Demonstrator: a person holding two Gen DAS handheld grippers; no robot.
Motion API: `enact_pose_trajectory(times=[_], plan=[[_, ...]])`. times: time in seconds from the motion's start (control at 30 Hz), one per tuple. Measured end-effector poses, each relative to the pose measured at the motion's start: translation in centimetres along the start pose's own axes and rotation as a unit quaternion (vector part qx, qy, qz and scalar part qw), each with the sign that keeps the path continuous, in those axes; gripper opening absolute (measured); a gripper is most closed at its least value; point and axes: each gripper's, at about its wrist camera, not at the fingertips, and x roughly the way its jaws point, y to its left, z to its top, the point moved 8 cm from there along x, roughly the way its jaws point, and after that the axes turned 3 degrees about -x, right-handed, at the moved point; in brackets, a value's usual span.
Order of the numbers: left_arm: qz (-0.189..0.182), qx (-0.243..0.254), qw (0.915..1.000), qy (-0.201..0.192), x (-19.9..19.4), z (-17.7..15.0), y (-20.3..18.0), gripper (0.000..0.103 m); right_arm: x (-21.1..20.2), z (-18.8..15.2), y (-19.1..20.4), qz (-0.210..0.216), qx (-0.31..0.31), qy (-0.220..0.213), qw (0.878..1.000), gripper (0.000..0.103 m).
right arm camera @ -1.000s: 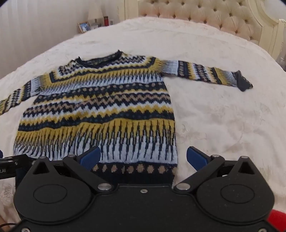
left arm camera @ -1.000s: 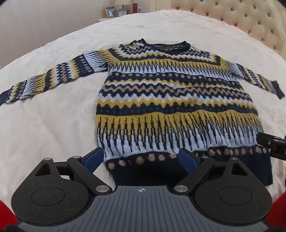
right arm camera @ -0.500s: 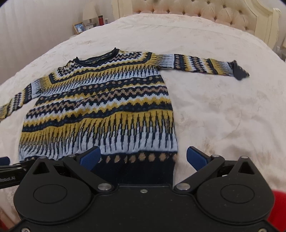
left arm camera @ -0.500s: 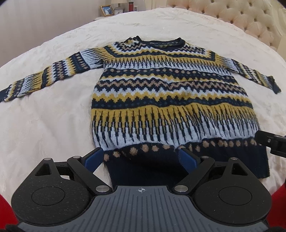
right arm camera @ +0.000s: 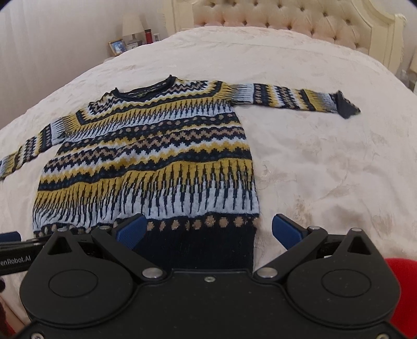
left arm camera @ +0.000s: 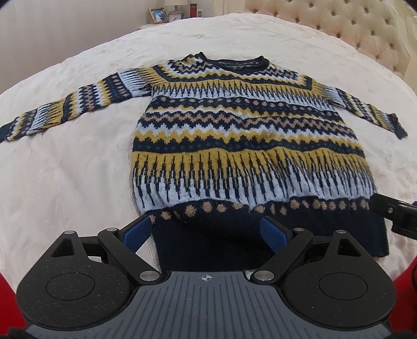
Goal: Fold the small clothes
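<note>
Both grippers, left (left arm camera: 206,230) and right (right arm camera: 208,230), spread wide, empty, over patterned sweater (left arm camera: 247,135) hem on cream bedspread (right arm camera: 325,156).

sweater (left arm camera: 247,135): fuzzy knit wool; bedspread (left arm camera: 65,169): soft embossed cloth; headboard (right arm camera: 286,23): tufted upholstery

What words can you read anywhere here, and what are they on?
"enRobot.AI": white letters on the left gripper, seen at the left edge of the right wrist view; the start of the word is cut off.
The framed picture and small clock on the nightstand are too small to read.
The sweater shows only a knit pattern, no words.
</note>
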Motion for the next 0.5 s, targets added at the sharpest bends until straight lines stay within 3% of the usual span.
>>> enact_pose_trajectory(times=[0.5], plan=[[0.004,-0.003,0.9998,0.018,0.64,-0.46,-0.28,0.091,0.44,-0.2,0.4,0.004,-0.013,0.003,1.0,0.102]])
